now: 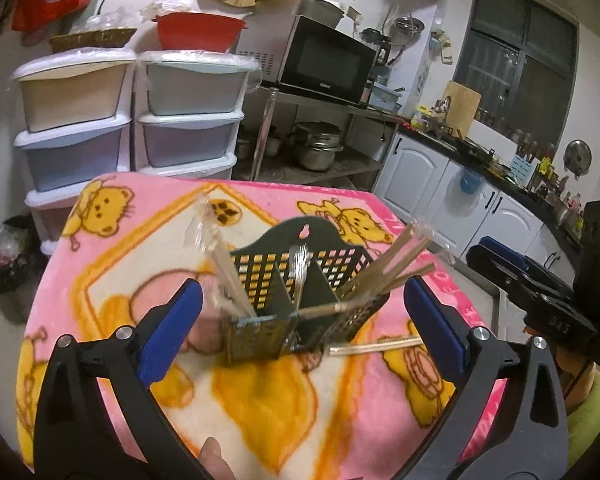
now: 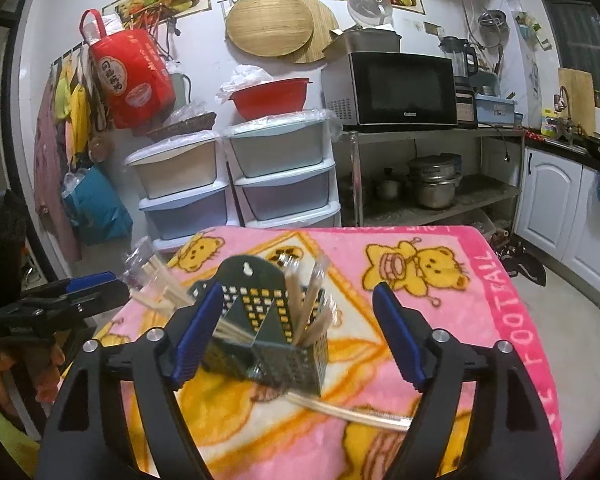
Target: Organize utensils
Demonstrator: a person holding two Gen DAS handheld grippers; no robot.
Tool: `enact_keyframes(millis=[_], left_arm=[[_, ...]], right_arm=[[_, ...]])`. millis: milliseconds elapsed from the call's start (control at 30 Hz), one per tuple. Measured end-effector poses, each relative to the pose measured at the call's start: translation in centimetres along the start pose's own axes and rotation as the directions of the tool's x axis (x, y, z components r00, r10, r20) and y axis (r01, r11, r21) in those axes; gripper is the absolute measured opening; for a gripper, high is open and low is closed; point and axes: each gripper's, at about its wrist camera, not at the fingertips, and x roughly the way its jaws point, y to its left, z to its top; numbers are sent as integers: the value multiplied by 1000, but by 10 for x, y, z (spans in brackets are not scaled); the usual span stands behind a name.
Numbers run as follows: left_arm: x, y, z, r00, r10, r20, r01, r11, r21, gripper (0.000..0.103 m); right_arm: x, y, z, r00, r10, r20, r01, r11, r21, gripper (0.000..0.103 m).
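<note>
Left gripper (image 1: pixel 300 320) gapes wide, nothing in its grip: the holder (image 1: pixel 300 304) stands just ahead between the blue pads, clear of both. Chopsticks (image 1: pixel 384 268) lean out of its compartments, and a metal utensil (image 1: pixel 300 276), blurred, stands in the middle. One wrapped pair (image 1: pixel 376 347) lies loose on the blanket (image 1: pixel 260 400) by the right pad. Right gripper (image 2: pixel 296 336) also spread wide and empty; the holder sits nearer its left pad, whether touching I can't tell.
</note>
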Motion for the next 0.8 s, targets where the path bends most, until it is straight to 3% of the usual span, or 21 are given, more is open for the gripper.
enact_keyframes(millis=[467, 800], left_arm=[[-17, -4, -47, 999, 39, 13, -40, 999, 15, 93], [-22, -4, -83, 998, 45, 51, -46, 999, 10, 93]], right_arm=[[-22, 22, -53, 1000, -5, -25, 5, 1000, -21, 94], [-24, 25, -92, 1000, 8, -13, -8, 1000, 17, 96]])
